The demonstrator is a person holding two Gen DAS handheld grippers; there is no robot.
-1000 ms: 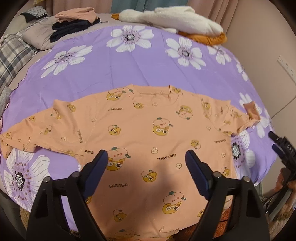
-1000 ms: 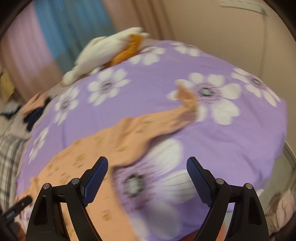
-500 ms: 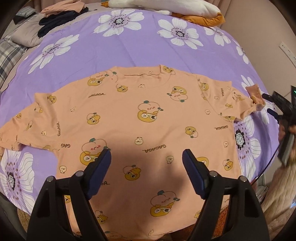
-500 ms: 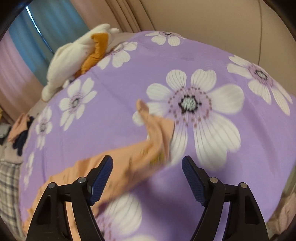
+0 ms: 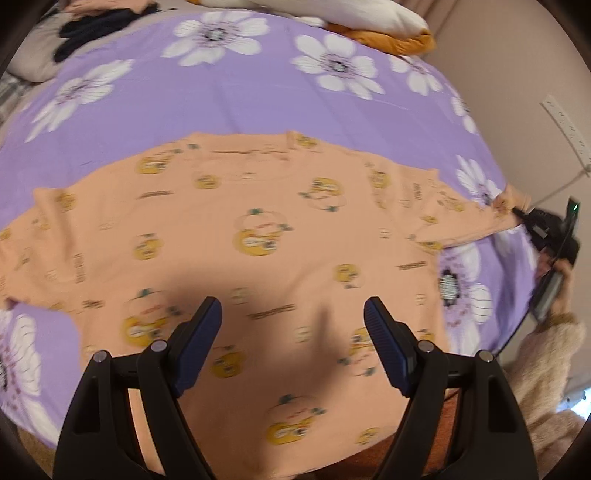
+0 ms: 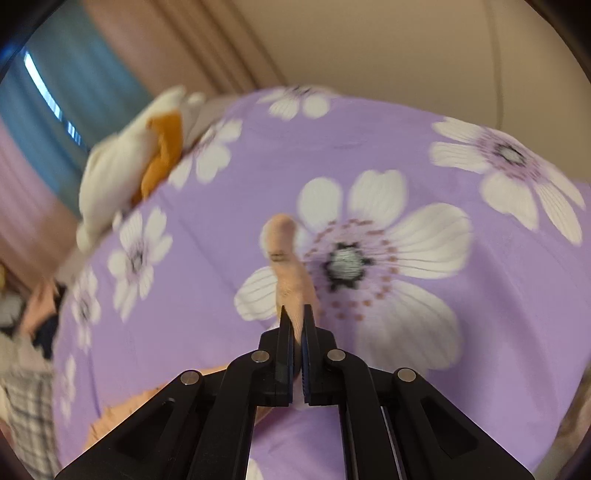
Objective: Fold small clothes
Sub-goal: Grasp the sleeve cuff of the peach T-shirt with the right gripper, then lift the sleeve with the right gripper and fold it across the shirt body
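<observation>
A bed with a purple floral sheet (image 5: 258, 96) carries the work; its far edge holds a white and orange bundle (image 5: 354, 22), and dark and pink clothes (image 5: 92, 22) lie at its far left corner. An orange printed T-shirt (image 5: 266, 236) lies flat and face up across the near half of the sheet, neckline toward the far edge, hem at the near edge, and its sleeve-to-sleeve axis runs left to right. The left gripper (image 5: 293, 332) hangs above the lower body of the shirt with its jaws spread wide and nothing between them; no contact with the cloth is visible. The right gripper (image 6: 295, 325) is at the right edge of the bed, jaws drawn together onto the right sleeve cuff (image 6: 284, 254), which stands up out of the pads as a narrow vertical strip over a white flower of the sheet. In the left wrist view this sleeve end (image 5: 509, 206) is stretched outward to the tip of the right gripper. The right hand is therefore the nearer one to the sleeve. Judged from this layout, the coming move is to carry the cuff leftward along the sleeve axis, over the shirt body, for the first fold. Motion blur hides the finer creases.
</observation>
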